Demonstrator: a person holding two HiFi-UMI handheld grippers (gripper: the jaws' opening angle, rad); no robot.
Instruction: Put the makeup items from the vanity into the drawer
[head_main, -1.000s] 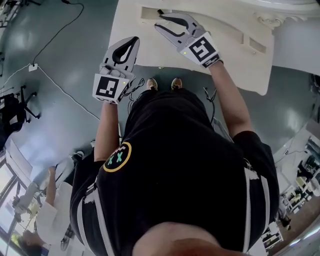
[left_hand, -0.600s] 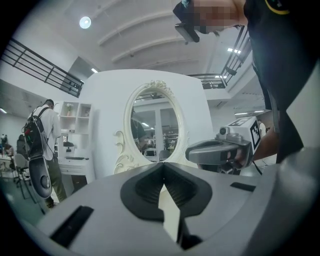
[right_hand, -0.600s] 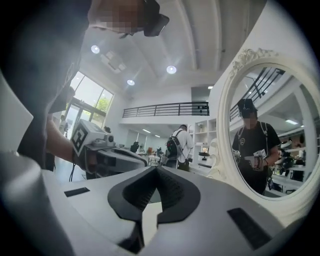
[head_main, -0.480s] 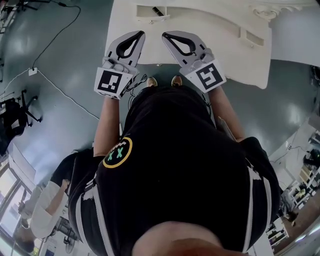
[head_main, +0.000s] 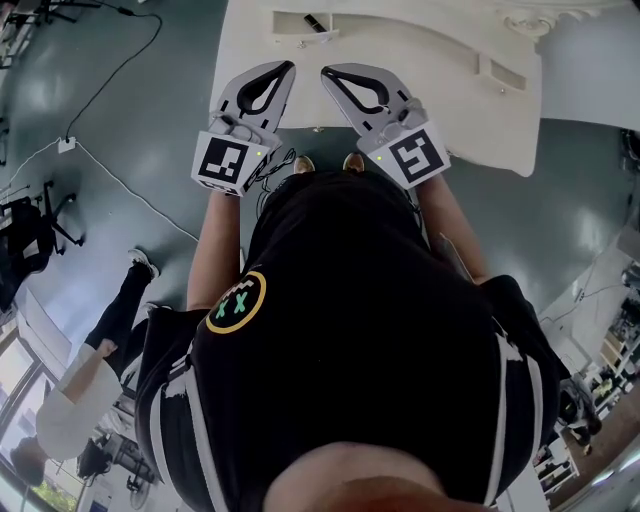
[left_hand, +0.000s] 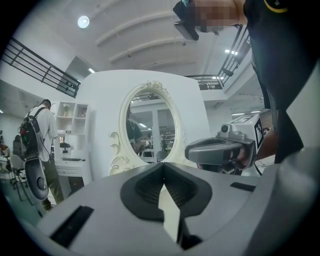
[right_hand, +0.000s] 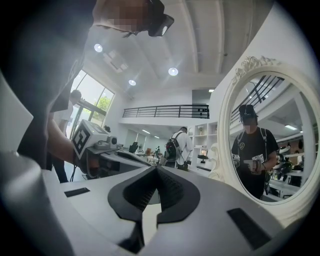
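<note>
The white vanity (head_main: 440, 60) fills the top of the head view. Its open drawer (head_main: 290, 30) at the back left holds a small dark makeup item (head_main: 313, 22). My left gripper (head_main: 284, 66) and right gripper (head_main: 326, 71) hover side by side over the vanity's near edge, tips pointing at the drawer. Both are shut with nothing between the jaws. In the left gripper view the shut left gripper (left_hand: 162, 165) faces the oval mirror (left_hand: 150, 125), with the right gripper (left_hand: 220, 150) beside it. The right gripper view shows its own shut right gripper (right_hand: 156, 168) and the left gripper (right_hand: 95, 142).
A second small recess (head_main: 503, 75) sits at the vanity's right. Cables (head_main: 110, 165) run across the grey floor on the left. A person with a backpack (left_hand: 40, 145) stands near white shelves. The ornate mirror (right_hand: 270, 145) reflects the person who holds the grippers.
My right gripper has let go of the dark item into the drawer, pulled back to the vanity's near edge and shut. My left gripper has shifted slightly towards it.
</note>
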